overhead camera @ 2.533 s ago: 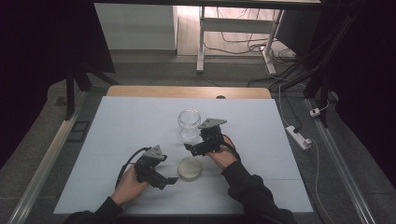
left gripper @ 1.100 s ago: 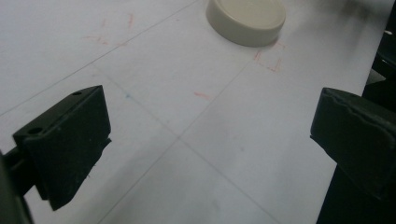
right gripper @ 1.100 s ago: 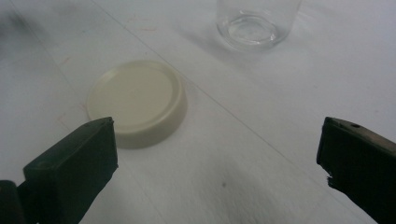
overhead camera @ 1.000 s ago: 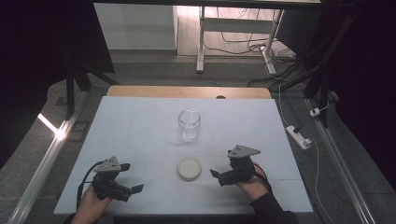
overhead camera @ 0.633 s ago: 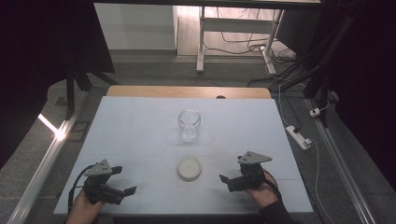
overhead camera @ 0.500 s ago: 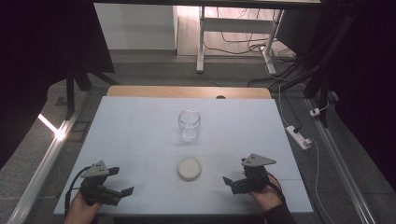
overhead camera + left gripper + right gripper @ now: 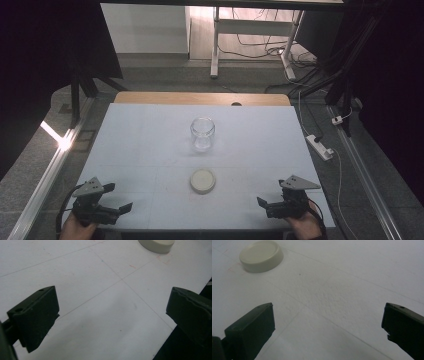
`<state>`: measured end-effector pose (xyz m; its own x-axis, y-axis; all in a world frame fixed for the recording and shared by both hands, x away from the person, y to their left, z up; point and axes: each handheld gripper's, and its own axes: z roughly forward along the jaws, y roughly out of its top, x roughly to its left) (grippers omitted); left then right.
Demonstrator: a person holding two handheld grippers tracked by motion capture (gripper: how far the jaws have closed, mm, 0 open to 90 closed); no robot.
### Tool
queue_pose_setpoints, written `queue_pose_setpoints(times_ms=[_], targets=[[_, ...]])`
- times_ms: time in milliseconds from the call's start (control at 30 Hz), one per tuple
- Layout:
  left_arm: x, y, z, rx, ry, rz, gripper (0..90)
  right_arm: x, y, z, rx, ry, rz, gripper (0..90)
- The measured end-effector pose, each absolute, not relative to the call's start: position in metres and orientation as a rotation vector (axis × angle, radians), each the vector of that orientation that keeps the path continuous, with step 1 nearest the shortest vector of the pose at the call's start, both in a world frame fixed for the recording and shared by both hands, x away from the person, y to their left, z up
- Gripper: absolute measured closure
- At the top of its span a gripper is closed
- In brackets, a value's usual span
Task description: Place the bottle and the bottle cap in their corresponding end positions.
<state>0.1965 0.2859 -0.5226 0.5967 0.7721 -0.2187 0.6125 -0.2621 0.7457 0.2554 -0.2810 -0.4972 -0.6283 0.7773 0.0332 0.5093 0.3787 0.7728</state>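
Fingers spread and empty, the left gripper (image 7: pixel 120 207) and right gripper (image 7: pixel 263 203) rest at the white tabletop's (image 7: pixel 140 145) near corners, well apart from the cream lid (image 7: pixel 202 180) lying between them, the open glass jar (image 7: pixel 202 133) upright beyond.

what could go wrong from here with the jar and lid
The glass jar stands open and unsupported mid-table; a sideways nudge from a claw could tip or roll it. The lid lies flat and low on the white table, so jaws may slide over it rather than grip. Both the left claw and right claw sit near the table's front edge.
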Motion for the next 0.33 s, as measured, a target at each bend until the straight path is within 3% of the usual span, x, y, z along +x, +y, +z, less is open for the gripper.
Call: queue_pose_setpoints(times_ms=[333], targets=[[0.19, 0.297, -0.523, 1.95, 1.152, 0.253, 0.0, 0.243, -0.297, -0.498, 1.197, 2.286, 1.098, 0.0]])
